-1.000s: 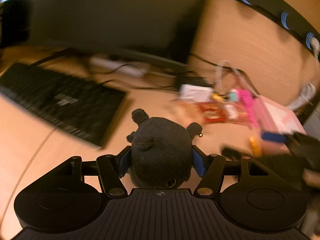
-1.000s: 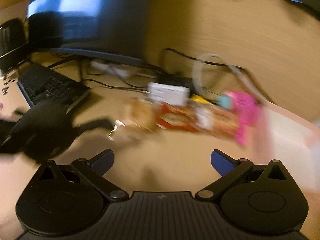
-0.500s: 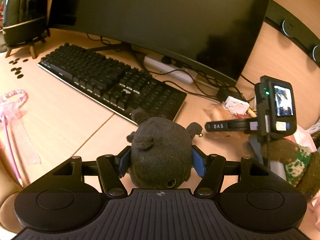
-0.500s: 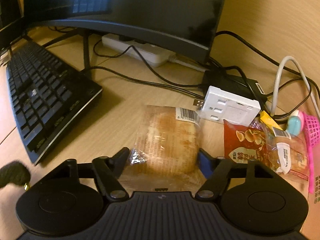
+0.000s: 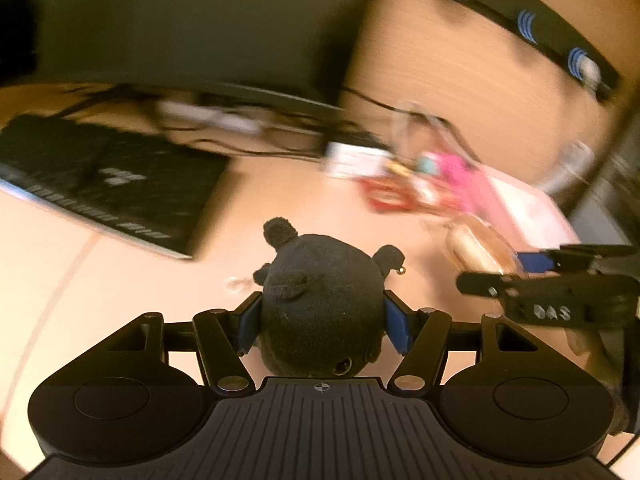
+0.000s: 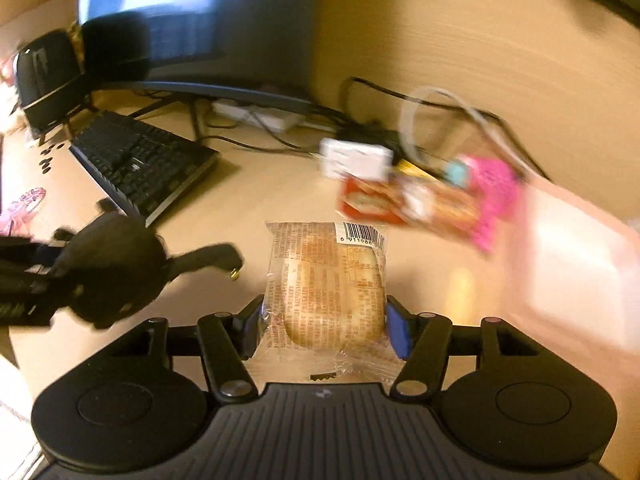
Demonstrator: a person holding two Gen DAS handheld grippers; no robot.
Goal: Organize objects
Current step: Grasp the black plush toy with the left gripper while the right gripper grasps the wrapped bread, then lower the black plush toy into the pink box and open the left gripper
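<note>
left gripper [image 5: 322,322]: jaws clamped on the black plush toy [image 5: 320,312], blue pads pressed into both its sides, so it sits right between them, ears pointing away from the camera

right gripper [image 6: 324,326]: jaws have just been closing and now pinch the wrapped bun [image 6: 328,292] between the pads; the packet sticks out ahead of the jaws, barcode end farthest away

bench [image 6: 248,200]: light wood, showing underneath and ahead of both pairs of jaws

keyboard [image 6: 140,160]: black, ahead and off to the left of the right jaws, lying flat on the bench

monitor [image 6: 208,20]: dark screen well beyond the jaws, standing behind the keyboard

white adapter [image 6: 356,158]: ahead of the right jaws, just past the bun, cables trailing behind it

snack packets [image 6: 404,200]: red and orange ones, ahead and to the right of the right jaws, pretty blurry

pink thing [image 6: 492,196]: just right of those snack packets, too smeared to say what it is

the two grippers: side by side, close together, each showing up at the edge of the other's view
</note>
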